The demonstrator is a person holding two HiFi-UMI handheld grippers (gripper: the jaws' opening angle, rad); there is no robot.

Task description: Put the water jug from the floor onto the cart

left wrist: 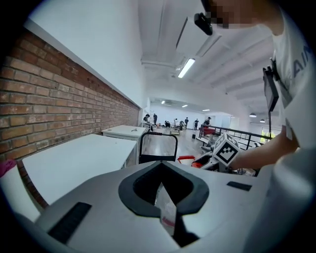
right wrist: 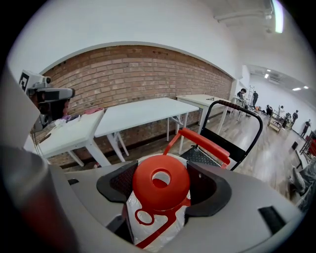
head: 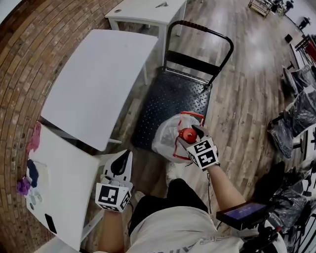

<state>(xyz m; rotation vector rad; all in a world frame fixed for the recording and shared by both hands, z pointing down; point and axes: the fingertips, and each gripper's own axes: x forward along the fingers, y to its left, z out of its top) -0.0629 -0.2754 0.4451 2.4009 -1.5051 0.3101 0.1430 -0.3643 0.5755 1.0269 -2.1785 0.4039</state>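
The water jug (head: 168,141) is clear, wrapped in a plastic bag, with a red cap (right wrist: 160,183) and a red carry handle (right wrist: 202,141). My right gripper (head: 195,136) is shut on its capped neck, one jaw on each side of the cap. The jug hangs at the near right corner of the black flat cart (head: 170,99), whose push handle (head: 200,27) stands at the far end. My left gripper (head: 121,165) is apart from the jug, low at the left beside a white table. Its jaws stand together, with a thin white sliver in the gap behind them that I cannot identify.
Two white tables (head: 94,84) line the brick wall (head: 29,59) left of the cart, and a third (head: 148,12) stands beyond it. Dark bags (head: 294,123) lie on the wood floor at the right. A tablet (head: 242,213) hangs at the person's waist.
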